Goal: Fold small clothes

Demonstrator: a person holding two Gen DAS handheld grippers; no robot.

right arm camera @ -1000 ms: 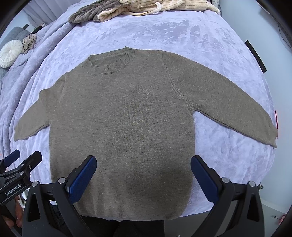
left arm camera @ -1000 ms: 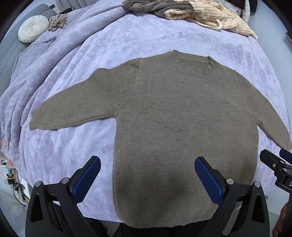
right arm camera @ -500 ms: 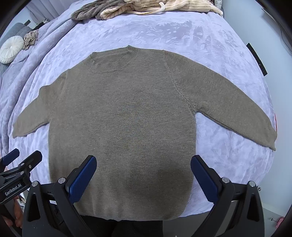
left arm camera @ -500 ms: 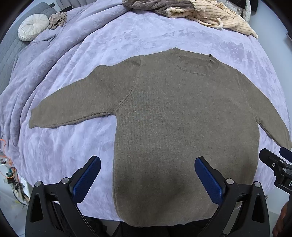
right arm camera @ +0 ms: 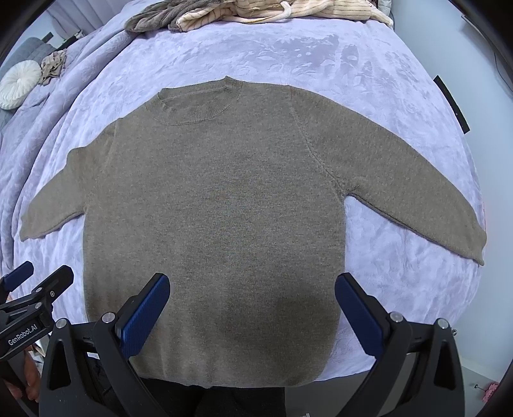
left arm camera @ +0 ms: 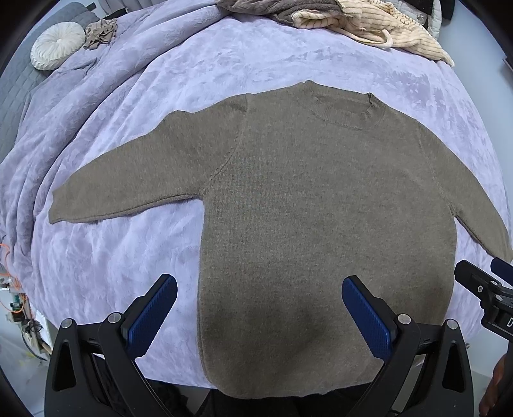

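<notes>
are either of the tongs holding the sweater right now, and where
Nothing is held. The left tongs and right tongs are both open above the flat sweater.

Sweater (left arm camera: 320,224) plain olive-brown knit, ribbed collar, on a bed (left arm camera: 224,64) covered in lilac plush with a faint embossed leaf pattern. Beyond the sweater's collar: cream garment (left arm camera: 384,29) with thin dark stripes beside a grey-brown one (left arm camera: 275,8). Gripper pads (left arm camera: 150,316) blue and ridged on black frames; white round cushion (left arm camera: 57,45) far left of the sweater.
</notes>
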